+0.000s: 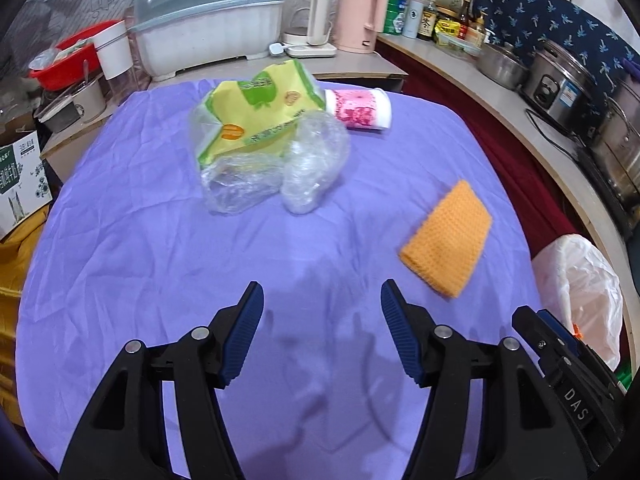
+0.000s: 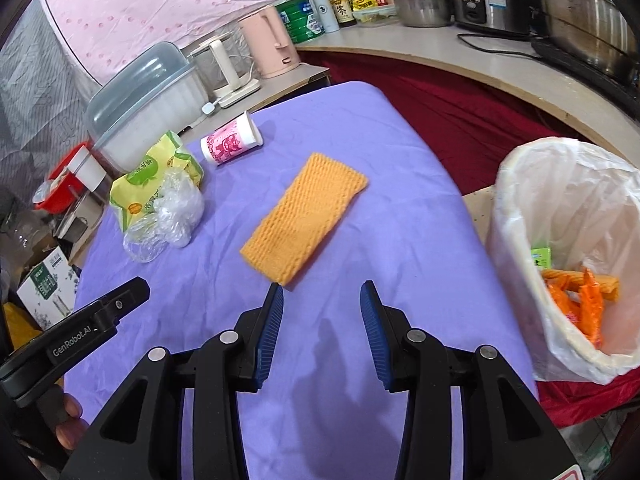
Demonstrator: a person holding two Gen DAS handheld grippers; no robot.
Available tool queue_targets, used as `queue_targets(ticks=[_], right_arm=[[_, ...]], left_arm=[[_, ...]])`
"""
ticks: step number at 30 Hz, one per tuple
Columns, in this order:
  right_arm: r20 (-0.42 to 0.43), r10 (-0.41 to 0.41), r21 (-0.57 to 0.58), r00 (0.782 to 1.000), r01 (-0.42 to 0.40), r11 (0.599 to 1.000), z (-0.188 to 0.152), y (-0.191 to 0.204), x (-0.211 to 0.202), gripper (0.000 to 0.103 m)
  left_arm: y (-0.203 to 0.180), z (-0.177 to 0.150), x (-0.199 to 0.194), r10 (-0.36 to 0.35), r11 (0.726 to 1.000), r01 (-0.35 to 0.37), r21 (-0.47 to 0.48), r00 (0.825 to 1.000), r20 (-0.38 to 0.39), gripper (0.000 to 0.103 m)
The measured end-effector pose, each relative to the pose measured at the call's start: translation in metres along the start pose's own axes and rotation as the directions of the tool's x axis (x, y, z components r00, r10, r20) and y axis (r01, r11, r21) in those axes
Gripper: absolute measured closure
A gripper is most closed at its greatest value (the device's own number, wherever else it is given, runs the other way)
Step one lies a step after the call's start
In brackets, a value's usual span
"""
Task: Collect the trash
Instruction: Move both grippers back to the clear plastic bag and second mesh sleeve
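Note:
On the purple tablecloth [image 1: 160,240] lies a heap of trash: a yellow-green wrapper [image 1: 256,116], crumpled clear plastic [image 1: 308,164] and a pink paper cup [image 1: 360,110] on its side. My left gripper [image 1: 322,294] hangs open over bare cloth, well short of the heap. An orange knitted cloth [image 2: 304,216] lies flat just beyond my right gripper [image 2: 322,294], which is open and empty. The same wrapper [image 2: 148,176], clear plastic [image 2: 176,208] and cup [image 2: 232,144] show at the left of the right wrist view. The bin [image 2: 516,208], lined with a white bag, stands beside the table on the right.
A covered dish rack [image 1: 208,28], kettles [image 1: 360,12], bottles and steel pots [image 1: 560,80] crowd the counters behind and to the right. A red basin [image 1: 68,56] and boxes sit at the left. The bin holds orange wrappers [image 2: 580,304]. A hand [image 2: 68,420] holds the left gripper's handle.

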State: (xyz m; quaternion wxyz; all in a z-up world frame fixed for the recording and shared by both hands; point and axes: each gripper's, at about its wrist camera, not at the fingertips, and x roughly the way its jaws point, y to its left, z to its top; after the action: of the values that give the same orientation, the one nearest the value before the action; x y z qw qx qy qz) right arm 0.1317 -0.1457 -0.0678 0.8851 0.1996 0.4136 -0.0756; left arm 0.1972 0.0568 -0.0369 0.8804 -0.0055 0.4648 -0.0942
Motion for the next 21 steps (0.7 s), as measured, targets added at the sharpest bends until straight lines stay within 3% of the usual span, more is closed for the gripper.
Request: queue_targets(ticks=[6,17,21], right_arm=[[-0.031,0.018,0.022,0.999,-0.017,1.000,0.009,0.007,0.027,0.064],[-0.079,0.024,0.035,0.997,-0.021,0.999,0.024,0.014,0.072,0.064],[-0.094,0.024,0.041,0.995,-0.020,0.999,0.027,0.015,0.086,0.064]], left_arm=[[0.012,0.015,0.014,0.038,0.999,-0.039,0.013,0.999,0.026,0.040],[0.017,0.046,0.052,0.031,0.999,-0.031,0.011,0.999,0.027,0.032],[0.013,0.056,0.064,0.039,0.999,-0.040,0.018,0.998,0.047,0.025]])
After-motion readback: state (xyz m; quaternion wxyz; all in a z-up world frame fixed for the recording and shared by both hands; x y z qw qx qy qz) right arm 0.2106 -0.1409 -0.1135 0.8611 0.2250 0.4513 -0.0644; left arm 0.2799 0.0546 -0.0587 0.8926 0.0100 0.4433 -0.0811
